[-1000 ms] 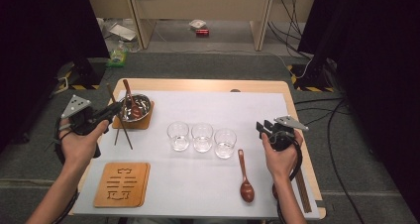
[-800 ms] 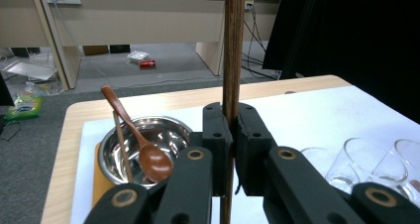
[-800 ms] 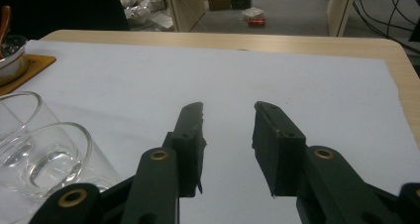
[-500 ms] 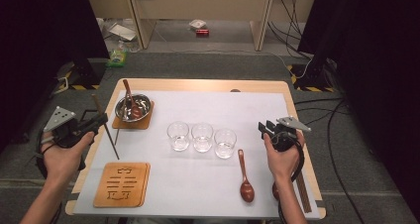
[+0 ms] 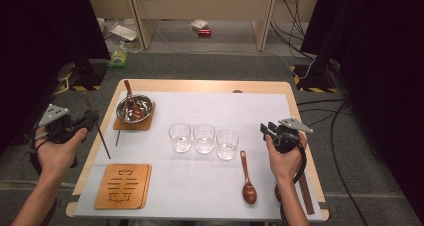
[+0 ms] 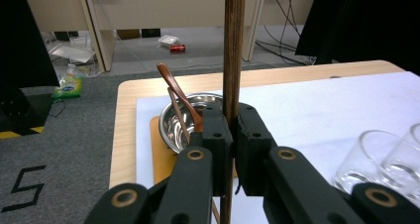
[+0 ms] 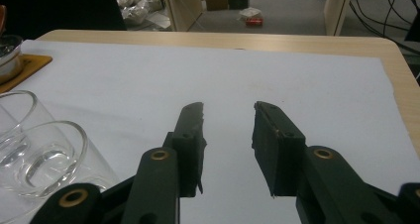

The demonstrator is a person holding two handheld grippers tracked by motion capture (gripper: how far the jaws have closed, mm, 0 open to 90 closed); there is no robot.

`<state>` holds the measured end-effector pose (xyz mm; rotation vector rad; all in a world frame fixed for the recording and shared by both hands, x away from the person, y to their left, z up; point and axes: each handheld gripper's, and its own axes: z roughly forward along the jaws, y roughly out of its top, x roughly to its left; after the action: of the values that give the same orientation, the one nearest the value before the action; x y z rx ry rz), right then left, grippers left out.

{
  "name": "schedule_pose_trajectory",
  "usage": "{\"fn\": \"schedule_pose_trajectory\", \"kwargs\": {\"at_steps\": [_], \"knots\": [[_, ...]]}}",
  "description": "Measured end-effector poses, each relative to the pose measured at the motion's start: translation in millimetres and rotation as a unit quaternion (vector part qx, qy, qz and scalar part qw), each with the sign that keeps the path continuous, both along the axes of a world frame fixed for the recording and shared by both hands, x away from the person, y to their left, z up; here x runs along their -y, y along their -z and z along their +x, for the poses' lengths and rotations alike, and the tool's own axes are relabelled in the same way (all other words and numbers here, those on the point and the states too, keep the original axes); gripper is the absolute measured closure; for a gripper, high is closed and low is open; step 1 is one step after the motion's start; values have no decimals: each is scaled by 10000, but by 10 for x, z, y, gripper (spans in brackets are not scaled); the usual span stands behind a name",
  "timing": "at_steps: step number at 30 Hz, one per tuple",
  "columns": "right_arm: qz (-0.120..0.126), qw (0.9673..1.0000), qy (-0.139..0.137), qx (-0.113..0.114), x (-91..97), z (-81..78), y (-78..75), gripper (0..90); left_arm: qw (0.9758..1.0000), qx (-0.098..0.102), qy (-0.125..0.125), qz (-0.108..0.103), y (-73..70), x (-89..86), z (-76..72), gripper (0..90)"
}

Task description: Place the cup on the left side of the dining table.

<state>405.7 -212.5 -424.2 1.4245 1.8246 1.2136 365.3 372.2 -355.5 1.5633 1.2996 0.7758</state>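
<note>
1 dark wooden chopstick (image 6: 233,60) sat pinched in my left claw (image 5: 89,122), lifted off the worktop (image 5: 210,86); my right claw (image 7: 228,130), spread and empty, waited.

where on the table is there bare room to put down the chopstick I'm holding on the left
Free: the white sheet between the bowl and the table's right edge, beyond the glasses; also between the wooden coaster and the near spoon. Crowded: the bowl's corner and the glass row.
</note>
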Motion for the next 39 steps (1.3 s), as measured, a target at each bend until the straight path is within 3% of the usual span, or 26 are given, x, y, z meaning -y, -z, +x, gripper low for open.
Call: {"fn": "schedule_pose_trajectory", "kwargs": {"at_steps": [10, 20, 34, 39], "knots": [[0, 10000, 31, -24, 36, -2, 26, 650, 9993, -386, -1, 10, 90, 13, 525, 839], [29, 10000, 55, -32, 56, 1, 36, 651, 9978, -651, -137, 29, 207, 42, 873, 839], [-5, 10000, 22, -78, 53, 20, 83, 652, 9942, -916, -447, -336, 474, 28, 1377, 838], [15, 10000, 39, -84, 67, 20, 96, 652, 9923, -1056, -559, -333, 580, 40, 1527, 837]]}}
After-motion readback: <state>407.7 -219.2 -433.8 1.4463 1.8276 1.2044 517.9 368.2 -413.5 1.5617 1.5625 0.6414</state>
